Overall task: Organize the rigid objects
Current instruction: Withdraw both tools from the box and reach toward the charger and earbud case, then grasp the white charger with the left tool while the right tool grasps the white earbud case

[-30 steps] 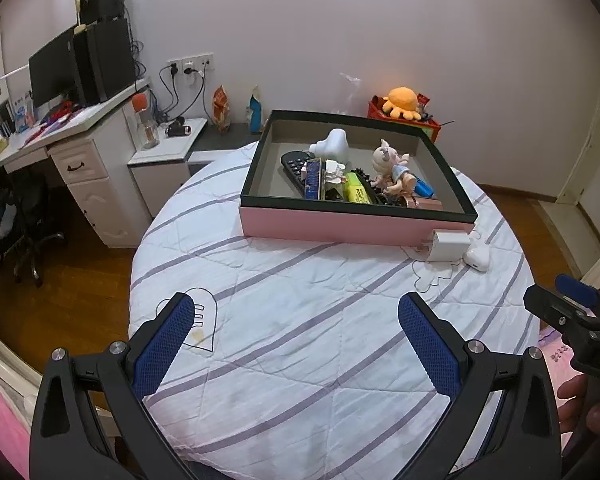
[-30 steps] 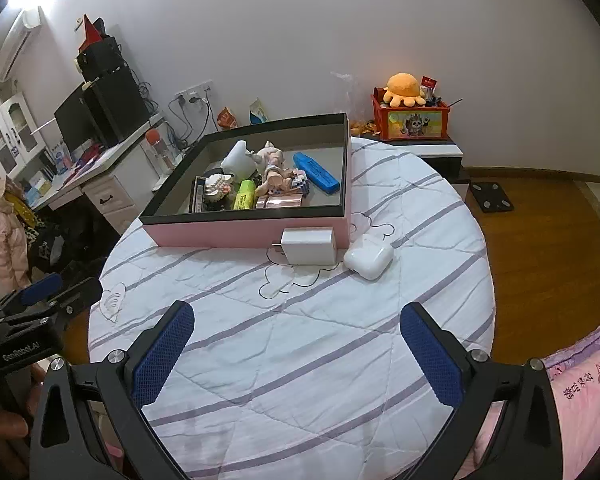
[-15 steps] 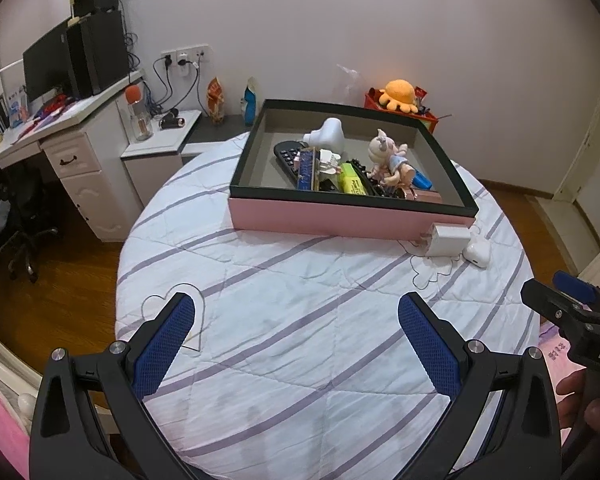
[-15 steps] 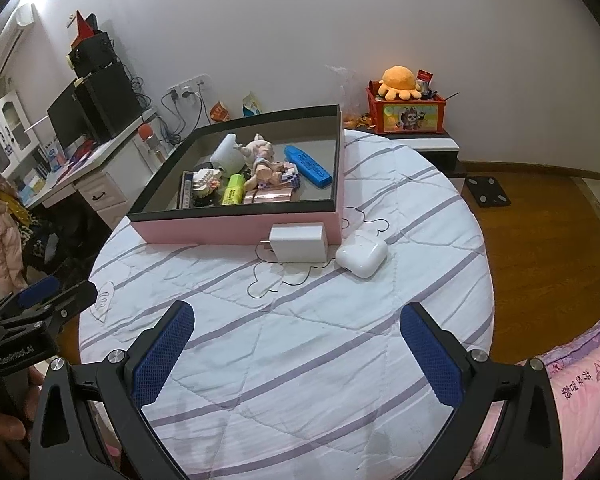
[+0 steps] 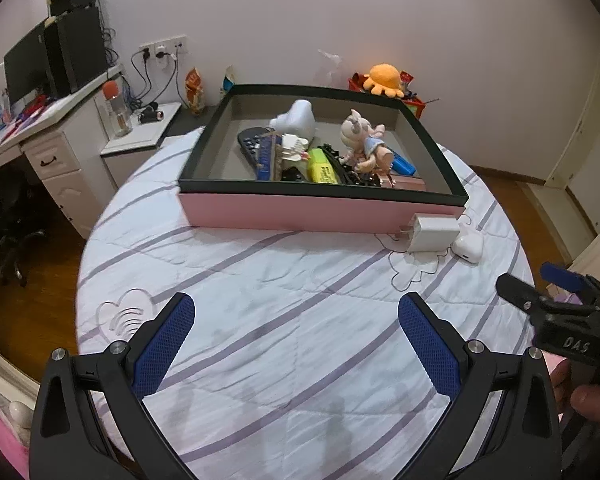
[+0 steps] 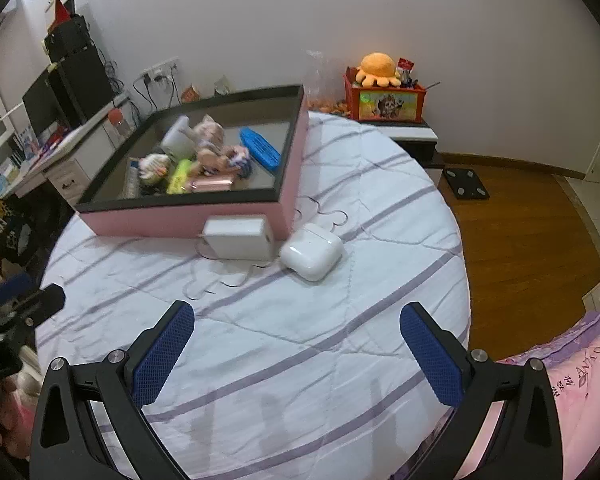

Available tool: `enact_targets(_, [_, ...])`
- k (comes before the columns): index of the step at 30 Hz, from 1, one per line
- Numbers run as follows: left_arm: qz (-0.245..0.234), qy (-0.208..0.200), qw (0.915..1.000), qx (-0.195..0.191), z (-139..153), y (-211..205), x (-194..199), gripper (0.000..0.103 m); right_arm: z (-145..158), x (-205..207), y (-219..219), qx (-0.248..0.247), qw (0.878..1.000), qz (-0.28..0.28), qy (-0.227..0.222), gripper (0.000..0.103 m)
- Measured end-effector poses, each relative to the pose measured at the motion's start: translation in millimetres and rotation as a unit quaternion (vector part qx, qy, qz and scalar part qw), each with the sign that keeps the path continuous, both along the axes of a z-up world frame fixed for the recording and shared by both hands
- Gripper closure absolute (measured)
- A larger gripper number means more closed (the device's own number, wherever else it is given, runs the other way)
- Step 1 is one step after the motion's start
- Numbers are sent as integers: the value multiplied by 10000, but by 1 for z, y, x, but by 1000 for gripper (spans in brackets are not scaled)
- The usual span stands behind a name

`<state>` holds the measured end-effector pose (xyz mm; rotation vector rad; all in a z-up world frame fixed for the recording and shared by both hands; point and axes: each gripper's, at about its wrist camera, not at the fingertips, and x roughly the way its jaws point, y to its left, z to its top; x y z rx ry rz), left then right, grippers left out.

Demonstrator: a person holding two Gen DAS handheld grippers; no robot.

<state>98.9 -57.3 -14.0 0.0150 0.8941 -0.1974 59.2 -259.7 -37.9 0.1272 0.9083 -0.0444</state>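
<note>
Two loose items are left outside the pink box (image 6: 188, 222) on the round table, whose striped cloth (image 6: 300, 340) is otherwise bare: a white charger block (image 6: 238, 238) set against the box's near wall, and a white earbud case (image 6: 311, 251) just beside it at the box's near right corner. Inside the box a remote, a yellow highlighter, a figurine and a blue case are already gathered, though in the right wrist view these are smeared by motion blur and cannot be read finely.

The right gripper (image 6: 296, 344) is held with its blue pads spread wide and nothing between them. The charger and case lie straight ahead of it and slightly above centre, the case a little right of the midline. The charger's long axis runs across the view, parallel to the box wall, so it would probably be taken across its short side. The left gripper (image 5: 296, 344) is likewise spread and empty; from it, the same two items lie well off to the right, so the right gripper is judged the nearer.

Compared with a second ago, the charger and case appear larger and closer in the right wrist view, so an advance toward them is indicated. The items themselves have not shifted.
</note>
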Motion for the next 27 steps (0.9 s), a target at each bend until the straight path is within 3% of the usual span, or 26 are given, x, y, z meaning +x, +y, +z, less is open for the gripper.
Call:
enact_targets(9, [-244,188,9994,135,-16,-46,16,0,-26,26,-16,-393,9988,205,193,1])
enact_targets(19, [-231,388,9985,298,-30,-67,37,0,-46,62,-24,-577,9947,805,271,15])
enact_targets(24, [-297,460,9979,356,-37,-77,44,0,-47,72,-18,-663,9913,1122,158,28])
enact_targets(27, [-327,478,9976,386,-39,-81,46,0,-47,76,-15,-615,9895,1307,78,43])
